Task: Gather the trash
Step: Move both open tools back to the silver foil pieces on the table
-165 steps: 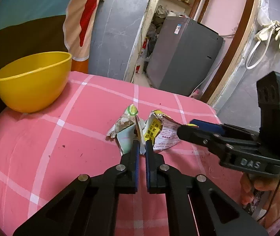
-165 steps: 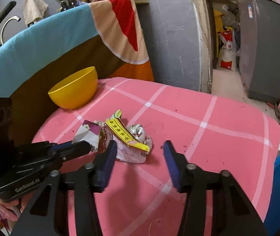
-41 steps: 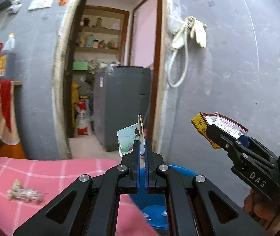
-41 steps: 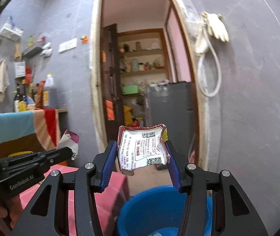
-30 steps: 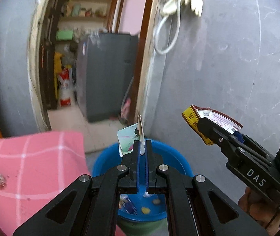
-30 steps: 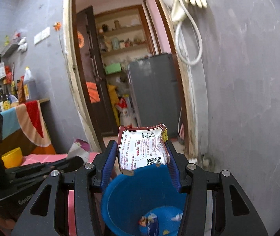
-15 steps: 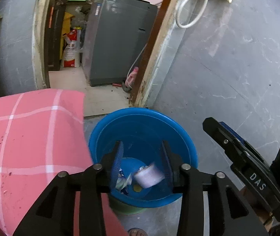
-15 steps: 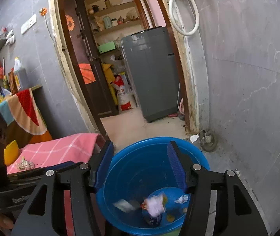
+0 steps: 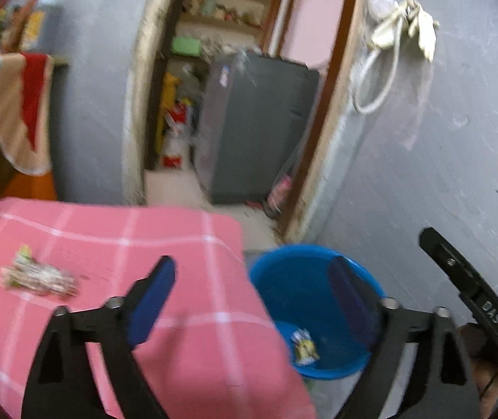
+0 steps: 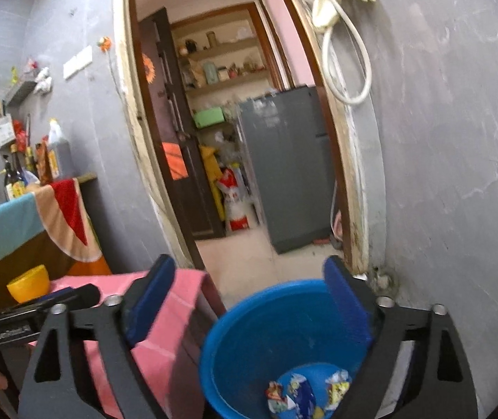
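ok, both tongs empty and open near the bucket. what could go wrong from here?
1. One crumpled wrapper is still on the pink tablecloth. It lies low and flat, so the left tongs may pinch cloth along with it and drag it.
2. The blue bucket stands right beside the table edge, close under the right tongs; swinging back could knock it.
3. The left view is motion-blurred, so aiming now is unreliable.

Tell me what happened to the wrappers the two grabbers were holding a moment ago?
Both were let go. The left gripper and right gripper now stand open and empty, and wrappers lie at the bottom of the blue bucket. One crumpled wrapper stays on the pink cloth, and the yellow bowl hasn't moved.
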`<state>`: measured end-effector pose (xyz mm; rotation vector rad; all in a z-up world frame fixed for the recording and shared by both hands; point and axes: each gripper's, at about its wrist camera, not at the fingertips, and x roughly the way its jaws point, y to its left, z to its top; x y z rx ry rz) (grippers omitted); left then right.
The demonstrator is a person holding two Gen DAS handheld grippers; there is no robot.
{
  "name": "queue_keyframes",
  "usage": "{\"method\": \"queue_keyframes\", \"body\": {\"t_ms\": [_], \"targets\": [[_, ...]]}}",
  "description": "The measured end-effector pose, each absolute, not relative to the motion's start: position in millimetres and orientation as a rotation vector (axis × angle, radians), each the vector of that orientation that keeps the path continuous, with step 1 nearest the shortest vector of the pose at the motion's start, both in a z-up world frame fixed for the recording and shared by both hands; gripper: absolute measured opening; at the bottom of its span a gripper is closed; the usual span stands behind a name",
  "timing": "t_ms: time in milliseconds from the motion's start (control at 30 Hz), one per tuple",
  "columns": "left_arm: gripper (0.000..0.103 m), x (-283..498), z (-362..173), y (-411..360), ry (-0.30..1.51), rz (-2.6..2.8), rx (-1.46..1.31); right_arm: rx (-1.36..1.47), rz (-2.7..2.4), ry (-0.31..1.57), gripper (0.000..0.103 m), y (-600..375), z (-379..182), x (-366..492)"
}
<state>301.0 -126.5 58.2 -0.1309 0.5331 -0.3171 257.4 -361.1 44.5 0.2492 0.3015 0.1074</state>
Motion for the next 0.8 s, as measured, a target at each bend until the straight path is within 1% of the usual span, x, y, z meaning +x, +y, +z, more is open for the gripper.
{"method": "queue_keyframes", "body": {"t_ms": [33,67,133,533,800], "targets": [[0.097,296,61,-119,0.507,-0.297,-0.129,0.249,0.111,0.287,0.099,-357,47,257],[0.099,291,64,-112,0.481,-0.274,-0.124,0.248,0.115,0.272,0.103,-353,49,257],[0.101,285,68,-101,0.448,-0.239,-0.113,0.247,0.131,0.241,0.103,-343,53,256],[0.101,252,86,-31,0.289,-0.069,-0.075,0.173,0.24,0.056,0.103,-275,74,244],[0.101,236,90,13,0.199,0.047,-0.055,0.094,0.284,-0.021,0.103,-232,77,243]]}}
